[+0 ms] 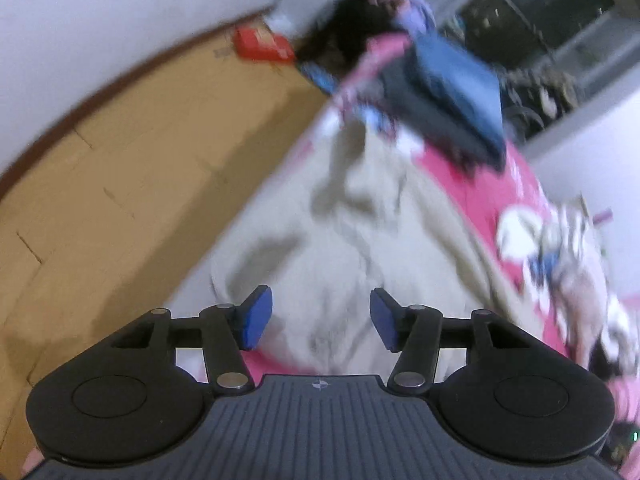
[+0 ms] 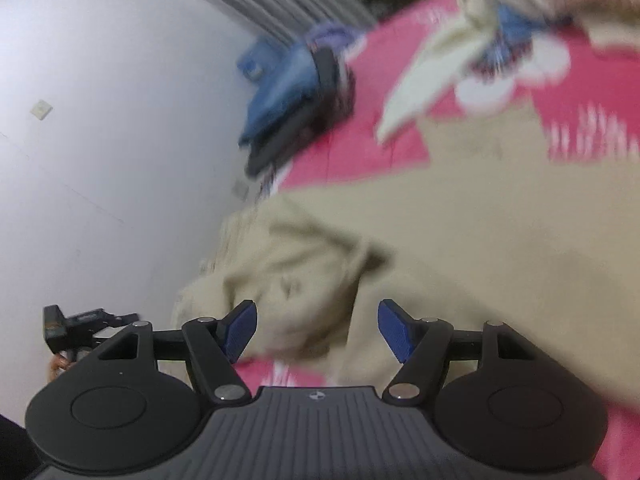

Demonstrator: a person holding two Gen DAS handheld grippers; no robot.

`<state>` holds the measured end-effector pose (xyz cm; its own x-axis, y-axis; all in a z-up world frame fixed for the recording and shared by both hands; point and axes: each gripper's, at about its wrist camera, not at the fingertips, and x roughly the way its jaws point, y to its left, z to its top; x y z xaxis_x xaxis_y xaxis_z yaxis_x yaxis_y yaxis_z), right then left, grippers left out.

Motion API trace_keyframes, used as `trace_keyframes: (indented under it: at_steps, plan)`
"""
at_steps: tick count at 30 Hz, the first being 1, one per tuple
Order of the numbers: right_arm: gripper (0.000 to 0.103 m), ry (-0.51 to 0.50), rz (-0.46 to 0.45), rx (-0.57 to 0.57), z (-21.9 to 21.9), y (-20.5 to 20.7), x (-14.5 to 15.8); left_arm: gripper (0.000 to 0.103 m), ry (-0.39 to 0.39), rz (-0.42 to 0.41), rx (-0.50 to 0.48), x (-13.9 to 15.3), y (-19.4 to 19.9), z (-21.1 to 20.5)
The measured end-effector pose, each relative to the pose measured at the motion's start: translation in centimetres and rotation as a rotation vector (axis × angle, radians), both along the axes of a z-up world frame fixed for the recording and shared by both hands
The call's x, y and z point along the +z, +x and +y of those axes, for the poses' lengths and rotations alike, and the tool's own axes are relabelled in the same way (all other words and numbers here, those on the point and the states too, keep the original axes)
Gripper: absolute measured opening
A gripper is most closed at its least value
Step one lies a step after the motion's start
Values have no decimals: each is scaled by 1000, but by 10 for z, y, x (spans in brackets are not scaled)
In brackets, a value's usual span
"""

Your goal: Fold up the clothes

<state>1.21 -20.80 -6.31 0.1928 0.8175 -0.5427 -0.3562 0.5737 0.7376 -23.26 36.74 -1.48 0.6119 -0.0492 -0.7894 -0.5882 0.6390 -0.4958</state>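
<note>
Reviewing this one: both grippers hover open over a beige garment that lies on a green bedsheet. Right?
Not quite: the bedsheet is pink with white motifs, as the right wrist view shows. The left gripper and right gripper are open above the beige garment.

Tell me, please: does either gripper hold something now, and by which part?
Nothing is held. The left gripper and right gripper are both open above the beige garment.

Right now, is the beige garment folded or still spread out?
Not neatly folded: the beige garment lies mostly spread over the pink sheet, with its near end bunched and creased. Blur hides finer detail.
</note>
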Motion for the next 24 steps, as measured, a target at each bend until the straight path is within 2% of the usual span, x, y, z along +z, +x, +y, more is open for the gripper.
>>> trace_keyframes:
  at_steps: [3, 5, 7, 11, 15, 17, 18, 20, 21, 22, 24]
  plan:
    - [70, 57, 224, -65, -10, -16, -38, 55, -136, -7, 90, -46, -15, -7]
    - [70, 87, 361, -146, -22, -25, -64, 61, -207, -67, 216, -73, -29, -6]
    - [70, 89, 442, -253, -37, -35, -84, 65, -220, -125, 319, -94, -38, -3]
    - [68, 149, 477, -386, -52, -33, -97, 65, -264, -195, 398, -119, -36, -1]
    - [69, 195, 430, -459, -44, -20, -99, 65, -282, -275, 427, -129, -27, 3]
    - [67, 214, 425, -485, -37, -16, -102, 61, -285, -299, 447, -132, -22, 1]
    - [60, 228, 422, -490, -32, -13, -104, 54, -281, -301, 455, -133, -20, 0]
    - [35, 225, 407, -474, -22, -6, -103, 33, -255, -279, 469, -131, -19, -4]
    - [15, 217, 393, -457, -18, -2, -100, 16, -244, -260, 477, -129, -18, -4]
    - [3, 200, 366, -444, -14, 1, -92, 14, -238, -248, 485, -126, -17, -3]
    - [3, 158, 274, -427, -16, 11, -66, 11, -218, -243, 480, -111, -15, -4]
